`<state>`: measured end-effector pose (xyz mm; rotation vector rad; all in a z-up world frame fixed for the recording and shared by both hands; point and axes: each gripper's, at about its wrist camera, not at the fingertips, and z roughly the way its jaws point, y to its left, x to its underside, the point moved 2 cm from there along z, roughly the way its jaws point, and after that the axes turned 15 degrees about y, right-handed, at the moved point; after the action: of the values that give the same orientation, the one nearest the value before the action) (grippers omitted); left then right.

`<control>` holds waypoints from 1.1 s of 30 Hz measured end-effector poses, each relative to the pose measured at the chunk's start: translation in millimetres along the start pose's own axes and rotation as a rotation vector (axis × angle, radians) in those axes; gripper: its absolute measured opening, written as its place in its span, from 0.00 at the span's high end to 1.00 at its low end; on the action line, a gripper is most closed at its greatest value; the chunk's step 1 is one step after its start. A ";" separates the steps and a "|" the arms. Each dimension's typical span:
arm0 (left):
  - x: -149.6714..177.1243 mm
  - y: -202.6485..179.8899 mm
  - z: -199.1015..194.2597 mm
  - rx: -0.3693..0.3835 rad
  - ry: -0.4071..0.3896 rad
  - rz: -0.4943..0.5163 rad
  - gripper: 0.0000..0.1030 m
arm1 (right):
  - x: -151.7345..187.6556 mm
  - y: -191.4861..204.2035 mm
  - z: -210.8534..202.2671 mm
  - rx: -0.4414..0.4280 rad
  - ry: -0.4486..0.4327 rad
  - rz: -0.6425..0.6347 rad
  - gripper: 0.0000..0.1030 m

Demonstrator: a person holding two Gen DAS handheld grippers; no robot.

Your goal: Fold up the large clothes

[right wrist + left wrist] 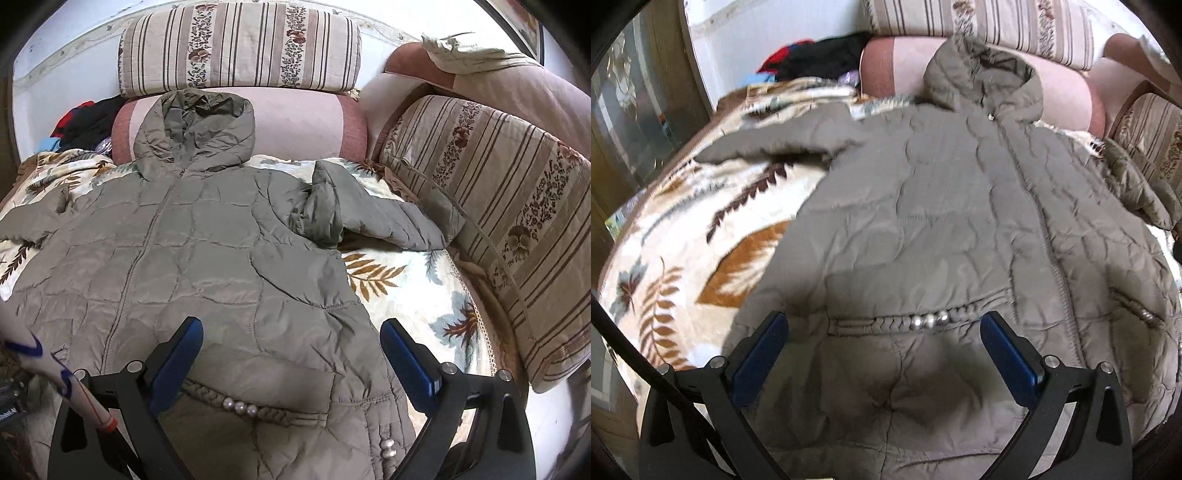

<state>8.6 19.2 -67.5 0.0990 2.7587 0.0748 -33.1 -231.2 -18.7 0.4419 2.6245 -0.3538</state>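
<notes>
Olive jacket (207,251) flat, hood far, hem near | left tool (884,332), right tool (291,339): wide apart, empty

Soft daylight, heavy fisheye bending, slight blur in left view.

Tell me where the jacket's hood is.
In the right wrist view the hood lies at the jacket's far end, propped against the pink bolster.

A leaf-patterned blanket (402,280) covers what seems a bed, with 1 olive quilted jacket (207,258) spread flat on it.
</notes>
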 end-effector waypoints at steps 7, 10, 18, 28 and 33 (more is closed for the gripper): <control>-0.7 -3.4 -19.6 -0.015 -0.036 0.018 0.00 | 4.8 5.8 -2.4 0.004 0.005 -0.018 0.04; -1.3 -3.0 -20.7 -0.032 -0.031 0.016 0.00 | 8.7 8.3 -1.7 -0.003 0.013 -0.021 0.04; 1.4 -2.4 -26.3 -0.046 -0.031 0.026 0.00 | 23.9 29.4 8.5 -0.026 0.057 -0.082 0.04; 0.6 2.9 -20.5 -0.027 -0.007 0.017 0.00 | 32.5 52.9 10.0 -0.040 0.072 -0.151 0.04; 0.0 3.5 -17.5 -0.025 0.004 0.011 0.00 | 33.9 56.3 12.0 -0.043 0.082 -0.161 0.04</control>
<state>2.3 22.0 -51.0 0.1081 2.7603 0.1122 -36.7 -175.1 -54.7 0.2361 2.7495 -0.3360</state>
